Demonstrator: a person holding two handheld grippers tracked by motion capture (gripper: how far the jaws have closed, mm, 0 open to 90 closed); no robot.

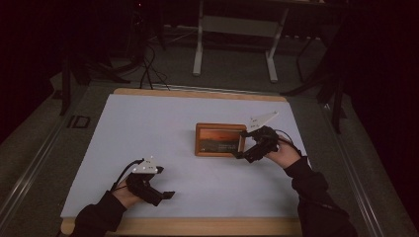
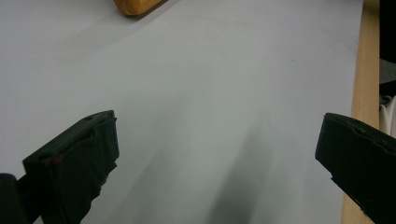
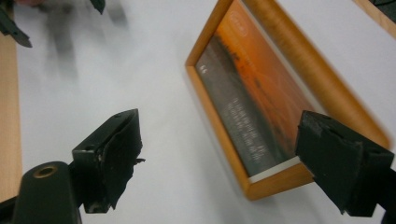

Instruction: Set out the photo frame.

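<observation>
A wooden picture frame [image 1: 220,139] with an orange and dark picture lies flat in the middle of the white sheet [image 1: 148,128]. My right gripper [image 1: 241,144] is at the frame's right end, open. In the right gripper view the frame [image 3: 252,102] has its near corner between the jaws of the right gripper [image 3: 222,135]; one jaw stands over the frame's side and neither pad presses on it. My left gripper [image 1: 164,183] rests near the front left of the sheet, open and empty. In the left gripper view the left gripper [image 2: 219,126] has bare sheet between its jaws, and a corner of the frame [image 2: 135,5] shows at the top.
The white sheet covers a wooden table whose edge [image 1: 197,226] shows at the front and also as the table edge [image 2: 366,70] on the right. Behind the table are a desk's white legs [image 1: 198,49] and cables [image 1: 148,69] on the dark floor.
</observation>
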